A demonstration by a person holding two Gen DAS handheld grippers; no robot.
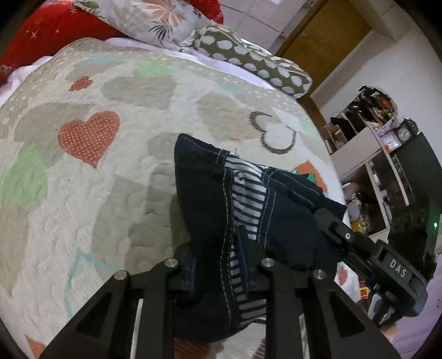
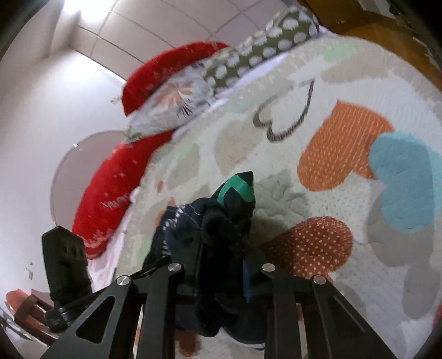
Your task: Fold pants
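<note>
Both grippers' jaws buried in bunched pants (image 1: 221,210); right view motion-blurred; shelf (image 1: 373,143) contents too small to identify.

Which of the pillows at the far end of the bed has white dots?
The olive-green pillow; the red one is plain with small sparkles, the grey one has flowers.
</note>
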